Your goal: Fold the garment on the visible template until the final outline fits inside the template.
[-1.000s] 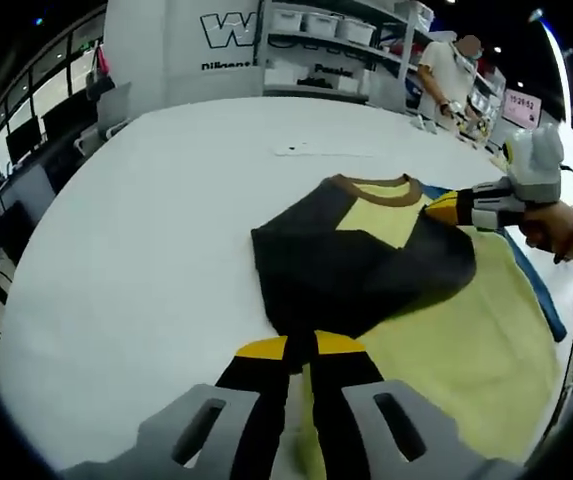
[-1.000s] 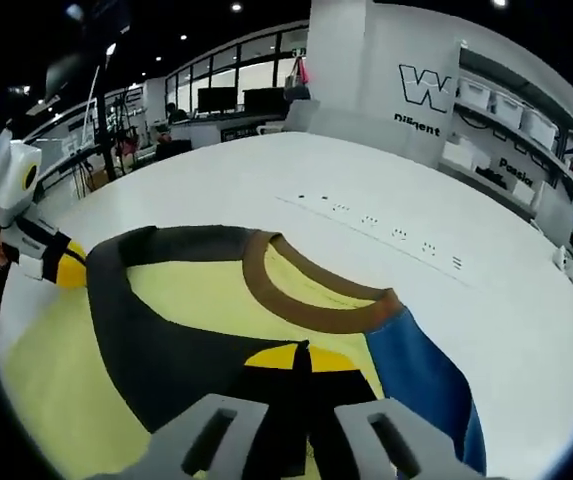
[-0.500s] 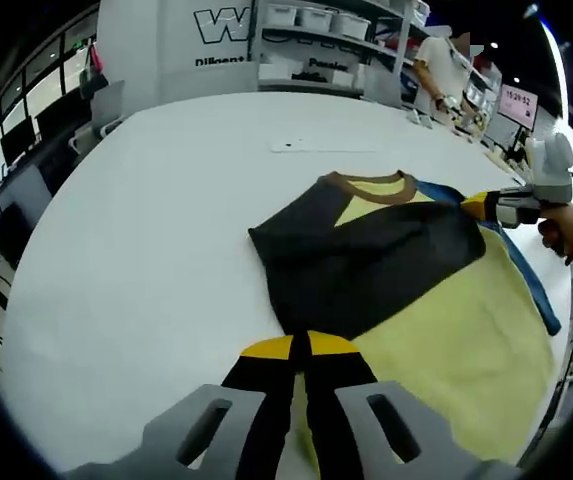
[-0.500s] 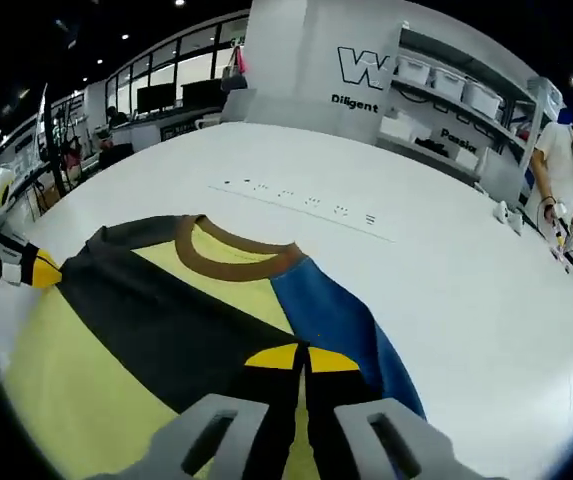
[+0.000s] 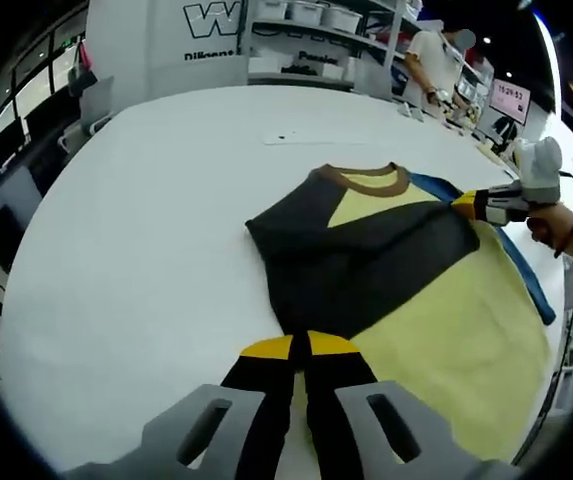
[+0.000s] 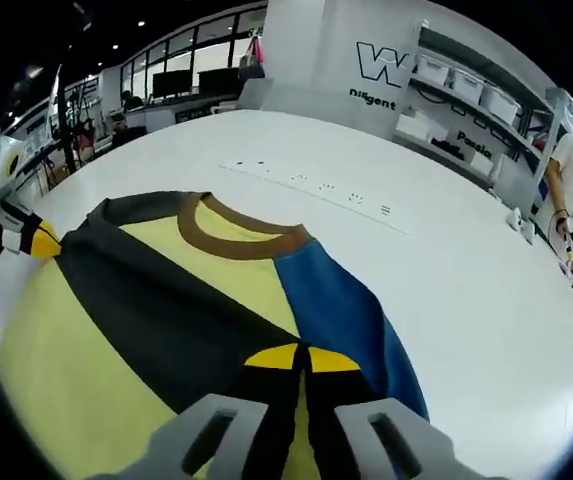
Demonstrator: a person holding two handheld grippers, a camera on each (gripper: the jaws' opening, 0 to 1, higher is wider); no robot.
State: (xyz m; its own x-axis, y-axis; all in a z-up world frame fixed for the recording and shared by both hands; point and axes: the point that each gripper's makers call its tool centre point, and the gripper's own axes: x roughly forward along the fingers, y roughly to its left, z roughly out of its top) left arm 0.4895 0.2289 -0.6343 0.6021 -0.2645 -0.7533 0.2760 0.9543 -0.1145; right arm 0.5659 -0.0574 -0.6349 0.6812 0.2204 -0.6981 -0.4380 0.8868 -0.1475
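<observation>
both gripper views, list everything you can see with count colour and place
garment: 1, yellow, dark grey and blue with brown collar, flat on the table, dark part folded across
table: 1, white, under the garment
shelving: 1 unit, white with bins, behind the table
bystander: 1, light top, far side
left gripper: 1, black and yellow tips, shut on garment edge
right gripper: 1, same, shut on garment
hand: 1, holding right gripper

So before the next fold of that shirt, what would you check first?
1. Left gripper shut on the dark flap: ok.
2. Right gripper shut on the shirt: ok.
3. Whole shirt on the white table: ok.
4. Brown collar lying flat: ok.
5. Template outline under the shirt: cannot tell.
6. Flap free of wrinkles: cannot tell.
</observation>
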